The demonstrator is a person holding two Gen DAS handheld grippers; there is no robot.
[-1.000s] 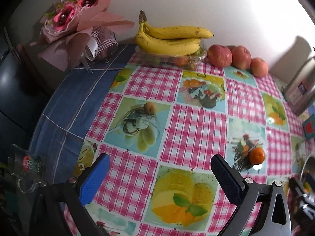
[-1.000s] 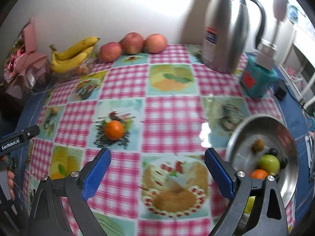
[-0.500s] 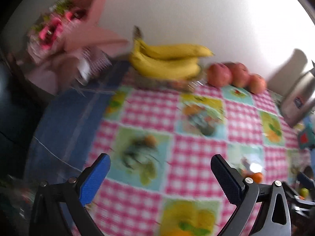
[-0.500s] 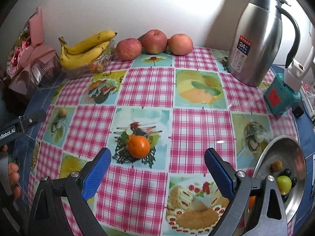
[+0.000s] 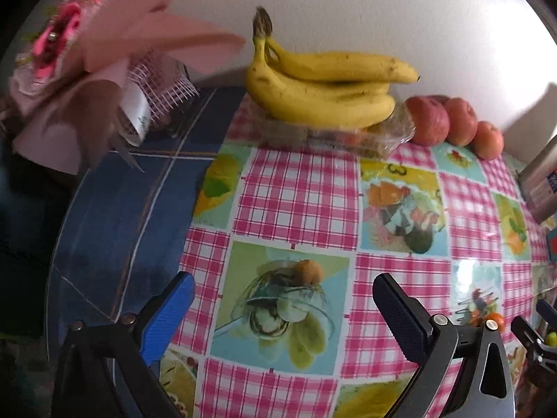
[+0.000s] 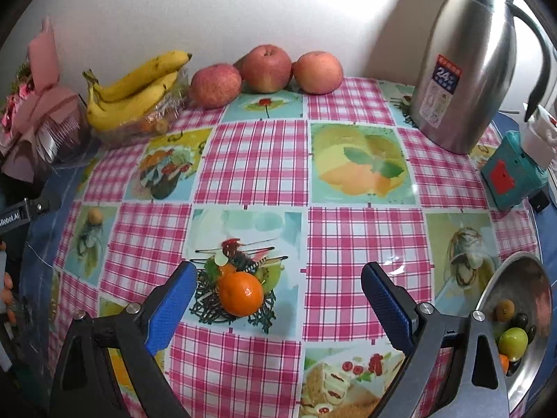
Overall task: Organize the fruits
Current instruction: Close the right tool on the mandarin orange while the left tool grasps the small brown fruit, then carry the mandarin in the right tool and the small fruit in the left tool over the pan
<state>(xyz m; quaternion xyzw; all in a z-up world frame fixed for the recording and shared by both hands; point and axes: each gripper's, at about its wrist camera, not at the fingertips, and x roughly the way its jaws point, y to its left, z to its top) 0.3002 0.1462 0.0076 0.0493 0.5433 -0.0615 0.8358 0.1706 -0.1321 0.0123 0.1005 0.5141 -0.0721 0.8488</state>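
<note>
I have both claws spread wide and holding nothing. Through the right wrist view, the right gripper [image 6: 275, 292] hangs over the pink checked tablecloth [image 6: 365, 240] with the orange [image 6: 241, 293] sitting on the cloth just inside my left blue finger [image 6: 170, 310], so the fruit lies slightly left of the centre line between the jaws and a touch ahead of the tips. That offset is what my next move turns on, I judge: I would need to shift a little left before closing. The orange is round, so it has no long axis to line up with. The steel bowl [image 6: 522, 275] sits at the near right edge of the table, already holding a green fruit [image 6: 513, 340] and a few small dark and brown ones, so that is probably where the orange goes. Through the left wrist view, the left gripper [image 5: 282, 310] faces a small brown fruit [image 5: 308, 271] lying between and just beyond its fingers. The right claw is clearly the nearer one to the orange, which shows only as a speck at the far right of the left view. The bananas [image 6: 134, 88] and three apples [image 6: 264, 69] line the far wall.
</note>
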